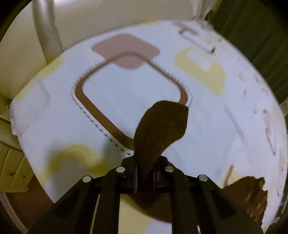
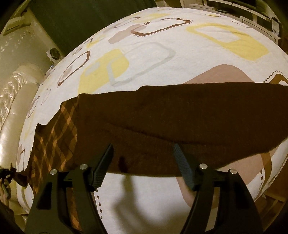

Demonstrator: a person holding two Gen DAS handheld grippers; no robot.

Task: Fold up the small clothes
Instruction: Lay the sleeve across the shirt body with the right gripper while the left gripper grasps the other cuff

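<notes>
A dark brown garment (image 2: pixel 180 117) lies spread across the patterned bed sheet (image 2: pixel 153 54), with a plaid orange-brown part (image 2: pixel 54 136) at its left end. My right gripper (image 2: pixel 144 154) stands open just above the garment's near edge, with nothing pinched between its ribbed pads. In the left wrist view, my left gripper (image 1: pixel 145 171) is shut on a corner of the brown garment (image 1: pixel 160 129), and the flap sticks up and forward from between the fingers. More of the garment (image 1: pixel 246 196) shows at the lower right of that view.
The bed sheet (image 1: pixel 126 93) is white with brown, yellow and pink rounded squares. A cream padded headboard (image 2: pixel 16 100) runs along the left. A grey pole (image 1: pixel 45 30) stands beyond the bed, dark green curtains (image 1: pixel 252 36) hang at the right, and shelving (image 2: pixel 252 14) stands behind.
</notes>
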